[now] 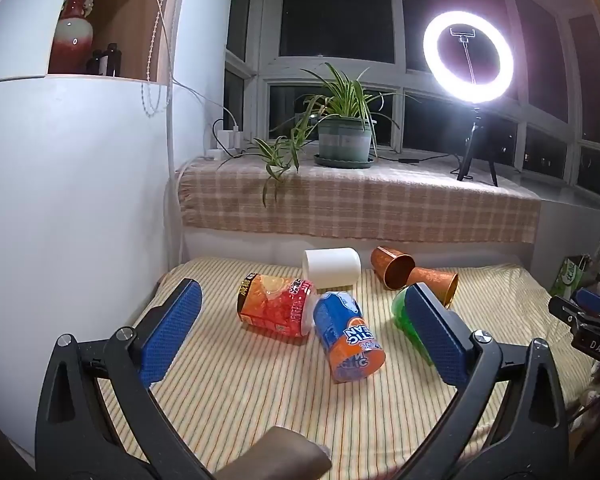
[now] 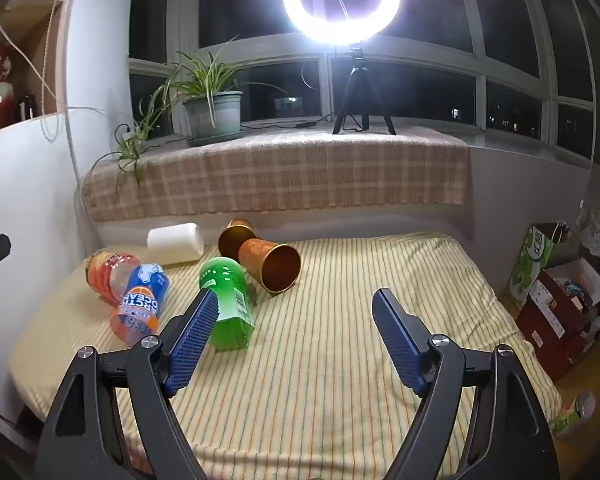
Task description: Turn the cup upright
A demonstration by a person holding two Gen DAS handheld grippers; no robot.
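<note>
Six containers lie on their sides on the striped cloth [image 2: 340,300], all ahead of our grippers. Left gripper [image 1: 304,316]: jaws spread wide, nothing btwn the blue pads [image 1: 168,336], held above the cloth. Straight ahead btwn its fingers we see the blue/orange can [image 1: 346,340], w/ the red/orange bottle [image 1: 274,306] just left of it & touching; white cup [image 1: 332,268] farther out behind both. Green bottle [image 1: 408,320] sits partly hidden behind the right finger of the left gripper.

Right gripper [image 2: 296,336]: also wide open, empty, over bare cloth. Green bottle [image 2: 228,304] is just beyond its left finger, overlapping the pad in view; we can't tell if they touch. Two copper cups ahead & slightly left of the right gripper: near copper cup [image 2: 272,264] has its open mouth facing toward us, far copper cup [image 2: 236,236] lies right behind it, the two touching. White cup [image 2: 176,242] is farther left, near the wall. Ring light [image 2: 342,0] & potted plant [image 2: 212,108] on the sill beyond.
</note>
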